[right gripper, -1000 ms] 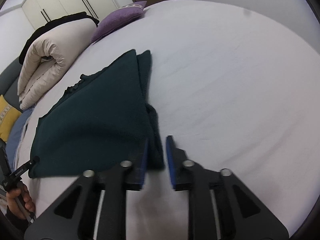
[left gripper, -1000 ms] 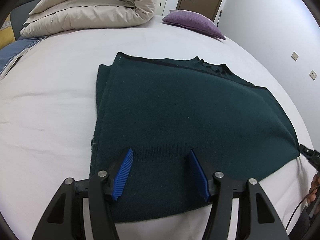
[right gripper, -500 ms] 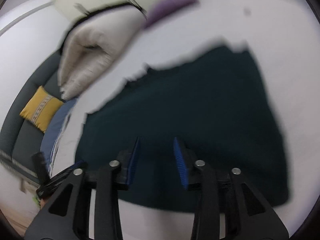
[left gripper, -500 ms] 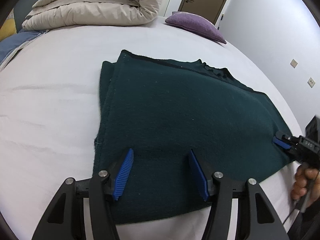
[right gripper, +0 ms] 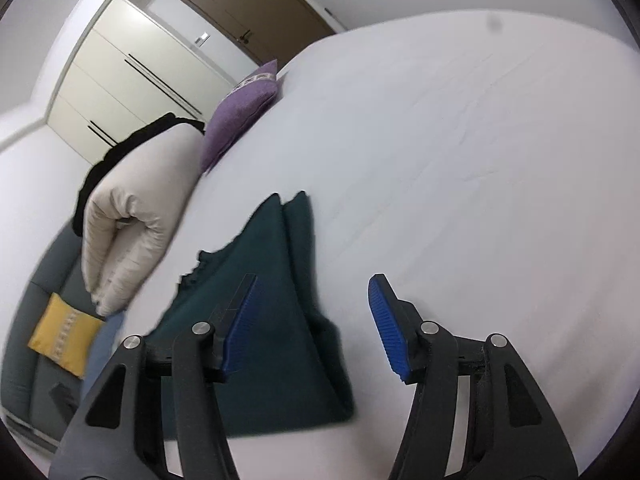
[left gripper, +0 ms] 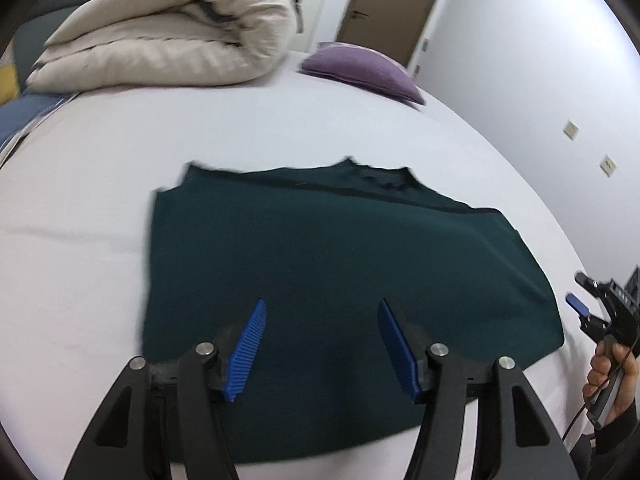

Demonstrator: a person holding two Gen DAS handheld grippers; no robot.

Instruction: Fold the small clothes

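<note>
Dark green sweater [left gripper: 340,280] folded flat on white bed [left gripper: 100,200], long axis crosswise, neckline toward purple pillow [left gripper: 360,70]. Left gripper [left gripper: 320,344] spread above near edge, empty. Right gripper [right gripper: 308,324] opening, gripping nothing.

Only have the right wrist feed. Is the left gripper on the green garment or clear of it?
Observer: Clear. The left gripper hangs over the near part of the dark green garment, jaws apart, nothing between the pads.
Operator: Garment's far side is cut off for me. Folded neatly?
Observer: In the left wrist view it lies flat as a folded slab, with a second layer's edge showing along the left and far sides.
Operator: And my own gripper, seen from there?
Observer: The right gripper sits just off the garment's right edge, jaws opening, no cloth between them.
Operator: Anything else on that side?
Observer: A hand on that gripper's handle, with a cable trailing below.
</note>
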